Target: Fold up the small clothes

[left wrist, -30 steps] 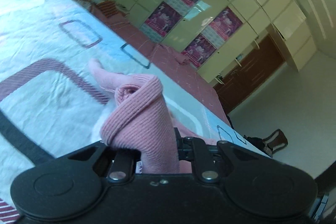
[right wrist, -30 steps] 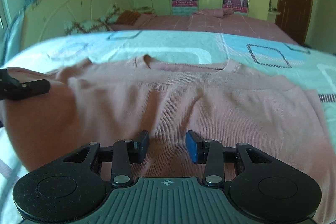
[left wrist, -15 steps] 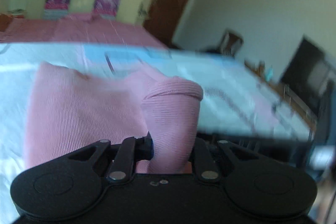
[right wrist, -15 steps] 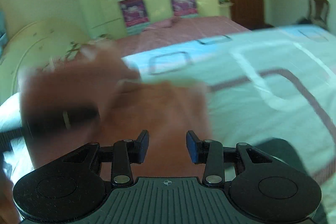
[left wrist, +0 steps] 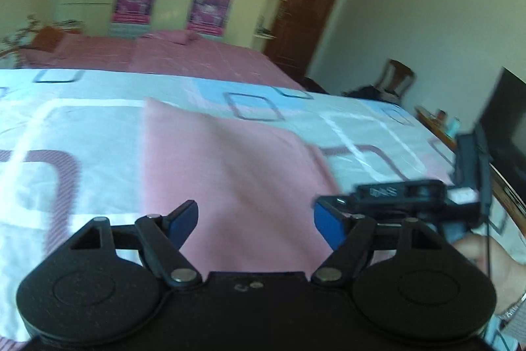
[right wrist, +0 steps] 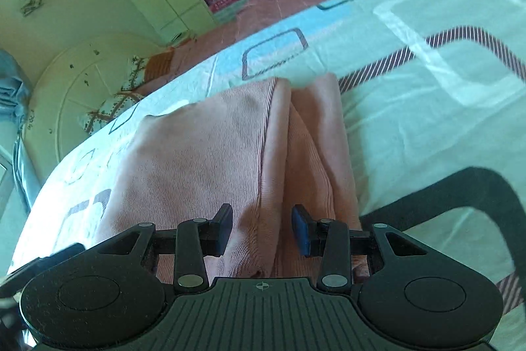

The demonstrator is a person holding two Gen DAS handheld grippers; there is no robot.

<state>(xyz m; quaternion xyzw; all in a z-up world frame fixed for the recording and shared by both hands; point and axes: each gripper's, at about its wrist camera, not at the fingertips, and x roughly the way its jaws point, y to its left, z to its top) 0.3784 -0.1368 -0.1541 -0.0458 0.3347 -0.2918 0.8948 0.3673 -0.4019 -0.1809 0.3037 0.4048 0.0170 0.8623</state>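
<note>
Patterned bedsheet [left wrist: 82, 120] around folded pink garment [left wrist: 230, 173]; left tongs [left wrist: 256, 221] just-opened wide, right tongs [right wrist: 263, 229] narrow, empty.

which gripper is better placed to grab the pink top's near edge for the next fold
Right, probably. The right gripper is open straddling the pink top at its near edge, right where the folded layer overlaps. The left gripper has just been opening, nothing between its jaws, and sits above flat cloth.

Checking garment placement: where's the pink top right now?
The pink top lies folded on the patterned bedsheet, just ahead of both grippers in both wrist views; neither one grips it.
</note>
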